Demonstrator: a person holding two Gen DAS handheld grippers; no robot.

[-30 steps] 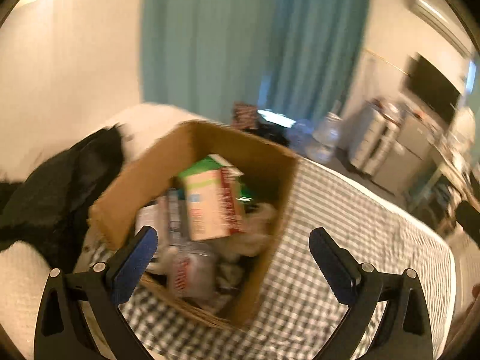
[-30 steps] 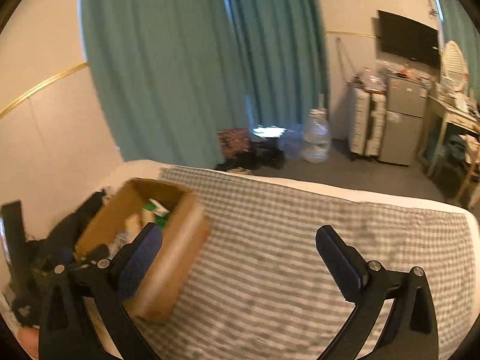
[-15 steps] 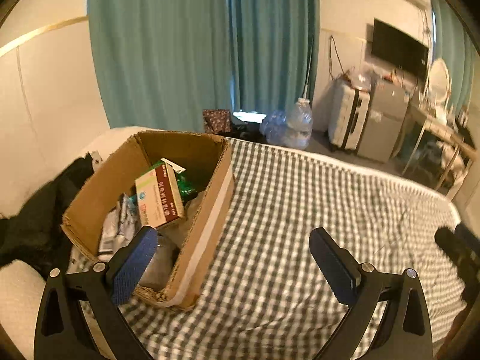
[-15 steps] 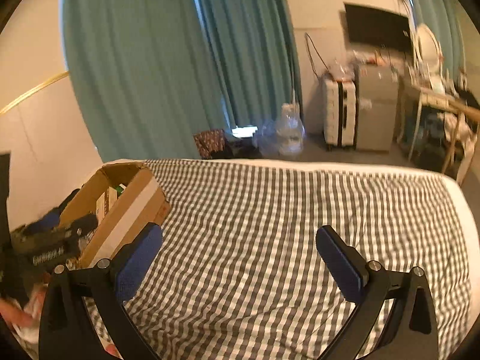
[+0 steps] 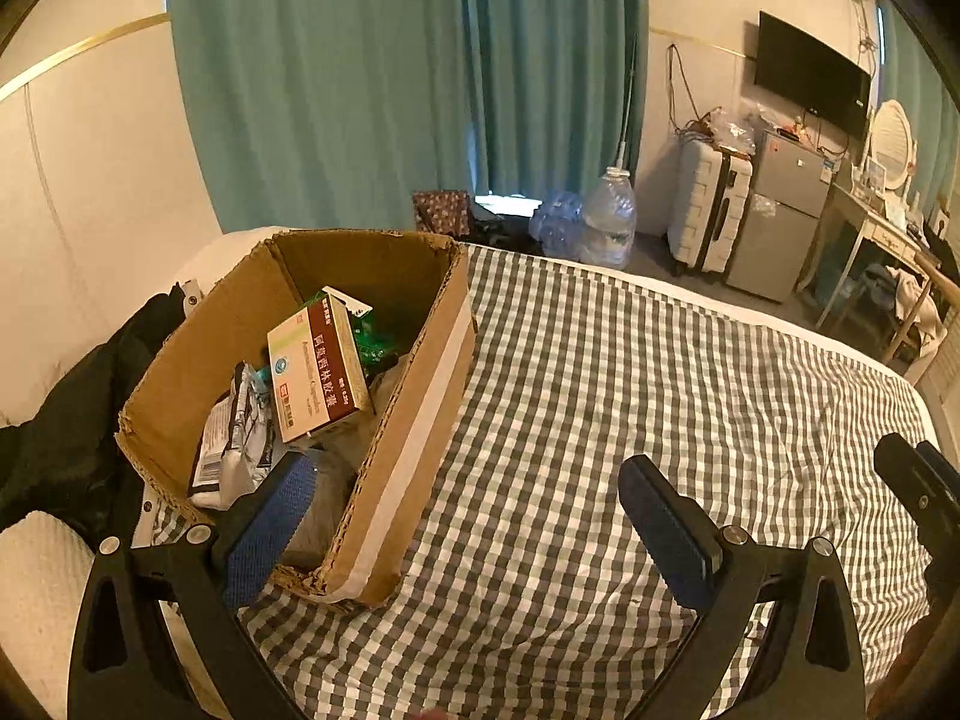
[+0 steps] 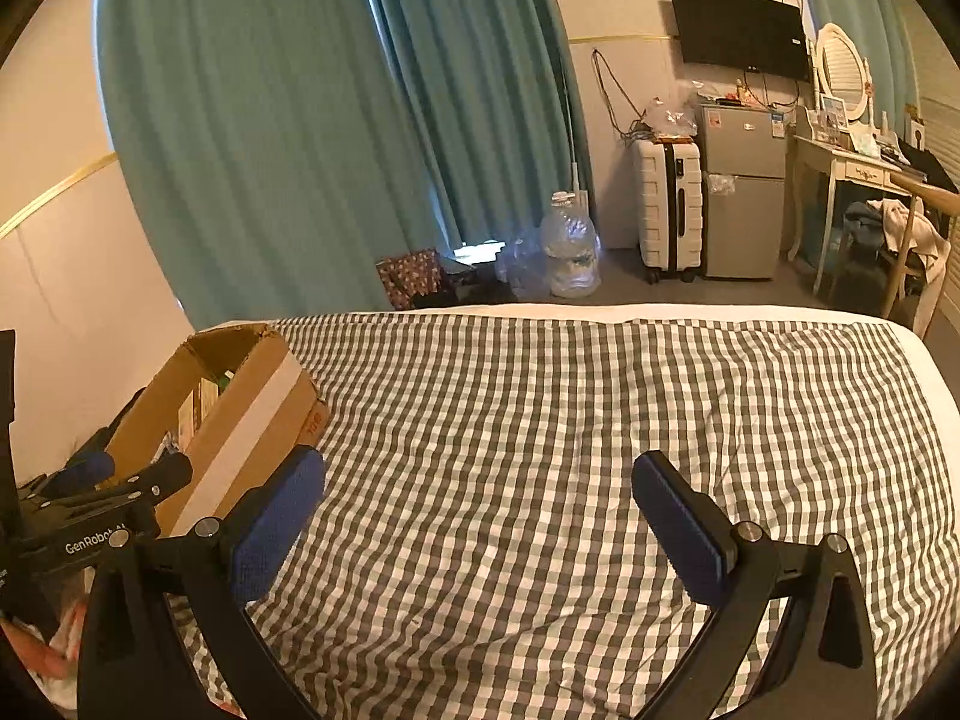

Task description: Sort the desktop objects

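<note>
- Open brown cardboard box [image 5: 414, 420] sits on the grey-and-white checked bedspread [image 5: 630, 396], holding a red-and-white medicine carton [image 5: 315, 375].
- Left gripper [image 5: 462, 522] hangs spread and empty at the box's near corner.
- Right gripper [image 6: 480, 528], also spread and empty, hovers right of the box.

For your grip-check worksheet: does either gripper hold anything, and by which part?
Nothing is held. The left gripper and right gripper are both open and empty above the checked bedsheet.
</note>
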